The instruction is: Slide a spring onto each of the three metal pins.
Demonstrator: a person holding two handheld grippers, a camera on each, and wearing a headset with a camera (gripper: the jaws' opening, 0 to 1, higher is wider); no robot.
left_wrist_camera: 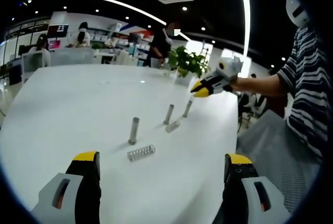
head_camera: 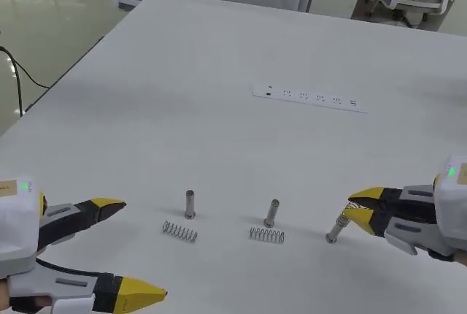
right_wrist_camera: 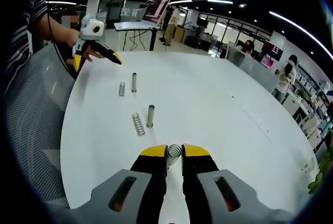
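Three short metal pins stand in a row on the white table: left pin (head_camera: 190,203), middle pin (head_camera: 271,212) and right pin (head_camera: 334,231), which leans. One loose spring (head_camera: 179,231) lies in front of the left pin and another (head_camera: 266,235) in front of the middle pin. My right gripper (head_camera: 352,209) is shut on a third spring (right_wrist_camera: 174,153) at the top of the right pin. My left gripper (head_camera: 139,250) hangs open at the near left, its jaws wide apart, with the left pin (left_wrist_camera: 134,130) and its spring (left_wrist_camera: 141,152) ahead of it.
A white power strip (head_camera: 309,98) lies farther back on the table (head_camera: 182,95). Chairs stand beyond the far edge. The table's left edge runs diagonally past a floor cable (head_camera: 18,73). A person in a striped top (left_wrist_camera: 304,83) holds the grippers.
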